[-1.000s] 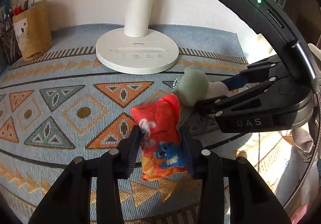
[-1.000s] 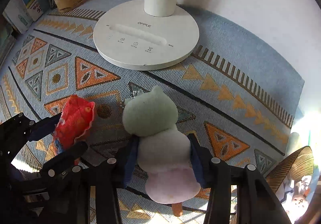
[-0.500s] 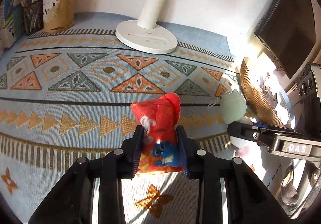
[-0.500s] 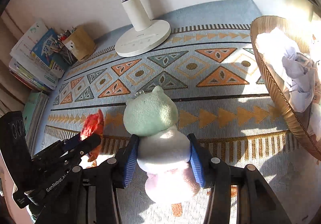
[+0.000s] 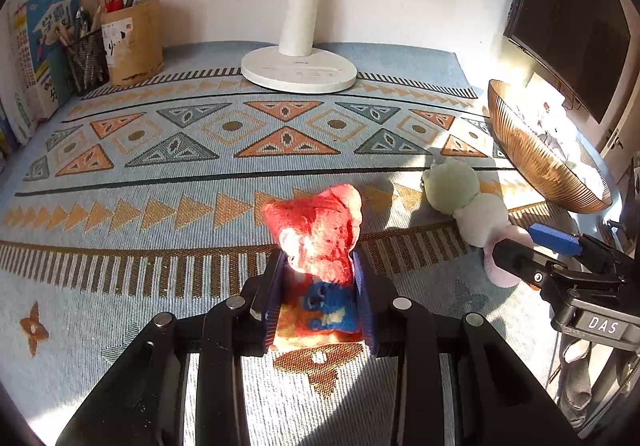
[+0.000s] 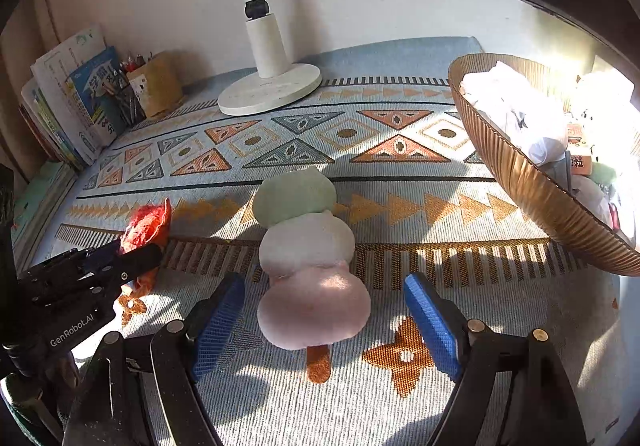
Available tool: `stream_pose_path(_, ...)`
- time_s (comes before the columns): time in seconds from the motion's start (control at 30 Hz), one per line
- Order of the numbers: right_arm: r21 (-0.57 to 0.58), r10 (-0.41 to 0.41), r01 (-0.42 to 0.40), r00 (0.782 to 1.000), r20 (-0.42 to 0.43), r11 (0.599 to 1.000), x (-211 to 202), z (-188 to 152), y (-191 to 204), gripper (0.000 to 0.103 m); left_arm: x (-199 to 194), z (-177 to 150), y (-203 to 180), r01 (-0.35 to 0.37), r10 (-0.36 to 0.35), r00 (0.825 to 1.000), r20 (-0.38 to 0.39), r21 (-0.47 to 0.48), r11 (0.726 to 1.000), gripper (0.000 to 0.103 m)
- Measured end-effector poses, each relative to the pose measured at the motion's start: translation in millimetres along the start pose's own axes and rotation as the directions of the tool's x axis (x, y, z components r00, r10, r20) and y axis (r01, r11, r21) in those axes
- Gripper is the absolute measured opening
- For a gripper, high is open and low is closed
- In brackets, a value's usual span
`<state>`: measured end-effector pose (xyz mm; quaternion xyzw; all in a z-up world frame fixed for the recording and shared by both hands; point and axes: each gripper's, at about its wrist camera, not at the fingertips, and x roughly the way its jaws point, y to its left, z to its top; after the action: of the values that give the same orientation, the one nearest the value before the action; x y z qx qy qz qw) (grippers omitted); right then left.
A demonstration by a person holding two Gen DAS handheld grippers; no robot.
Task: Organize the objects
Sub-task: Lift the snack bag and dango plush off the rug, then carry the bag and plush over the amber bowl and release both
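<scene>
My left gripper [image 5: 318,294] is shut on a red, blue and yellow plush toy [image 5: 316,234], held just above the patterned cloth. The same red toy [image 6: 146,226] shows at the left of the right wrist view, clamped in the left gripper [image 6: 132,258]. My right gripper [image 6: 324,318] is opening: its blue pads stand apart from the green, white and pink plush skewer [image 6: 308,242], which lies on the cloth between them, stick toward the camera. In the left wrist view the plush skewer [image 5: 468,206] lies at the right, with the right gripper [image 5: 532,242] around its pink end.
A brown ribbed basket [image 6: 532,182] with white items stands at the right. A white lamp base [image 5: 298,70] sits at the back centre. A pen holder [image 5: 134,42] and books [image 6: 76,102] line the back left. A dark monitor [image 5: 576,18] is at the far right.
Both grippers drew back toward the cloth's near edge. The right jaws went from gripping the plush skewer to wide apart, and the skewer now lies on the cloth. The left still grips the red toy.
</scene>
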<state>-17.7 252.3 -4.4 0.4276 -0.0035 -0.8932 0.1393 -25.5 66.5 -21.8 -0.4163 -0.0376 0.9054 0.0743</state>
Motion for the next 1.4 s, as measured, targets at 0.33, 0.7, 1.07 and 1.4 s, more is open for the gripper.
stream_pose_path(0.33,-0.048,-0.045,0.046,0.999,0.006,0.998,12.1,8.0,13.0,0.074,2.8,0.9,1.9,-0.021,0.021,1.0,0.007,-0.016,1.0,0.032)
stream_pose_path(0.7,-0.06,-0.054,0.052,0.998,-0.028,0.997,19.7,7.9,15.7,0.051,4.8,0.2,-2.4,-0.042,0.042,0.999,0.006,-0.001,0.999,0.033)
stream_pose_path(1.07,-0.095,0.035,-0.025,0.994,0.104,0.995,-4.4,4.3,20.2,0.05,1.5,1.1,1.2,-0.01,0.01,1.0,0.023,-0.019,1.0,0.031)
stream_pose_path(1.4,0.048,-0.055,0.047,0.978,0.203,0.998,-57.1,-34.5,5.3,0.05,-22.7,-0.5,-7.9,-0.012,0.011,0.995,0.099,0.011,1.0,0.028)
